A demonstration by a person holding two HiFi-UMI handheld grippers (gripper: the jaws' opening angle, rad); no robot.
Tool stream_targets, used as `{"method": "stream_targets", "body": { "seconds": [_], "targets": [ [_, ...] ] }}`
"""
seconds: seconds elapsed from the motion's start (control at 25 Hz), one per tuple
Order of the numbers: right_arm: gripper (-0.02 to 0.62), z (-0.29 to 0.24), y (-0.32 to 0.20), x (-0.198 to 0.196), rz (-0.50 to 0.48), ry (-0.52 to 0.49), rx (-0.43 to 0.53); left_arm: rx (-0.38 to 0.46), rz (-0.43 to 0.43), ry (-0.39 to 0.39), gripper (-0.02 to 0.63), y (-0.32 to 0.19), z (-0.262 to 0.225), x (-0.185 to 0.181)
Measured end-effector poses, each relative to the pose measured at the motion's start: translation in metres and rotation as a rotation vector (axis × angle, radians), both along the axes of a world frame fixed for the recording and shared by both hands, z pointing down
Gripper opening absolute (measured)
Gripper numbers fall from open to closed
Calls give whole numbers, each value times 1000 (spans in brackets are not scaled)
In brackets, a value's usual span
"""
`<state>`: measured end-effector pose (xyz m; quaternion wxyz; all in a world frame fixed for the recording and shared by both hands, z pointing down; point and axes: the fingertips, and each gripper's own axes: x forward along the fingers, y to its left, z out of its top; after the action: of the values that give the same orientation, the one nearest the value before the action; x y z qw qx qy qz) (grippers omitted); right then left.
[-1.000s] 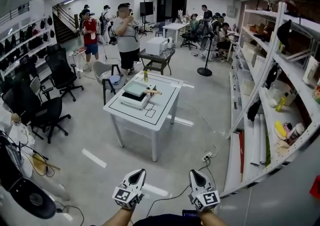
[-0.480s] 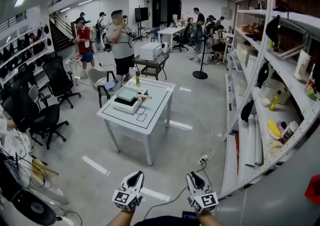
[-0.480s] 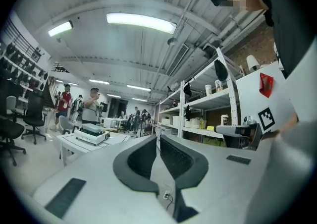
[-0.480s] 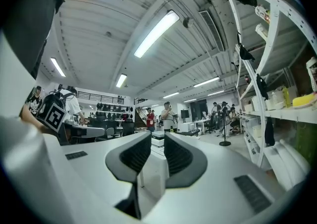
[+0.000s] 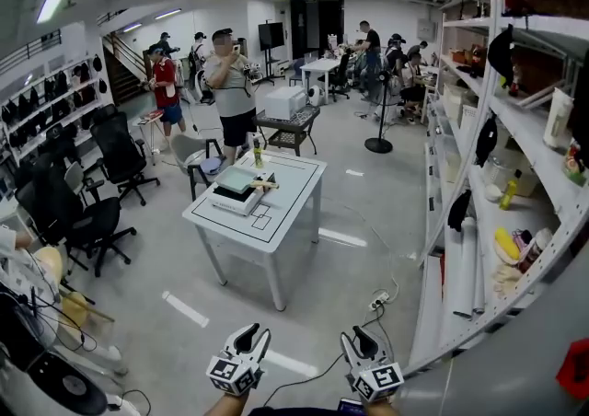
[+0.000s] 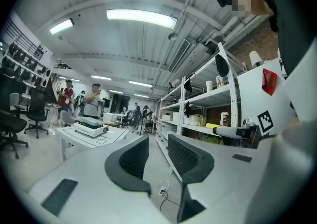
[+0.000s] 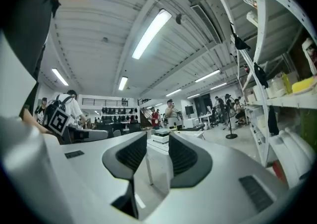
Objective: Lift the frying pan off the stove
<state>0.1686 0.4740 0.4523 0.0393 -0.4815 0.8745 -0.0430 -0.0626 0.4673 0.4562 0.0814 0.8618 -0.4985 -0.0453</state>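
The frying pan with its pale wooden handle rests on a white stove on the white table, far ahead in the head view. Both grippers hover low and close to me, far short of the table. My left gripper and right gripper point level at it; their jaws have just been opening and now stand apart with nothing between them. In the left gripper view the left gripper has the stove far off at its left. Seen over the right gripper, the stove lies straight ahead.
Long shelving full of items runs along the right. Black office chairs stand at the left. A cable and power strip lie on the floor beside the table. A small bottle stands on the table's far edge; people stand behind it.
Both grippers' jaws, shut a second ago, now stand apart. The table has drawn slightly nearer in the head view.
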Motion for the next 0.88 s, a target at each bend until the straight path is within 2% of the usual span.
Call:
{"method": "stream_targets", "body": {
  "seconds": [0.16,0.28,0.36,0.52,0.88],
  "targets": [
    [138,1,1,11,2,-37,13,-9,6,13,109,5,-7,12],
    [138,7,1,20,10,-35,6,-6,9,-28,110,4,4,11],
    [138,12,-1,25,18,-33,-2,-9,9,-18,110,0,-1,16],
    [138,16,-13,31,32,-25,-5,-20,15,-32,110,-16,22,16],
    [137,15,-91,37,35,10,-13,-47,34,55,110,-94,18,28]
  ]
}}
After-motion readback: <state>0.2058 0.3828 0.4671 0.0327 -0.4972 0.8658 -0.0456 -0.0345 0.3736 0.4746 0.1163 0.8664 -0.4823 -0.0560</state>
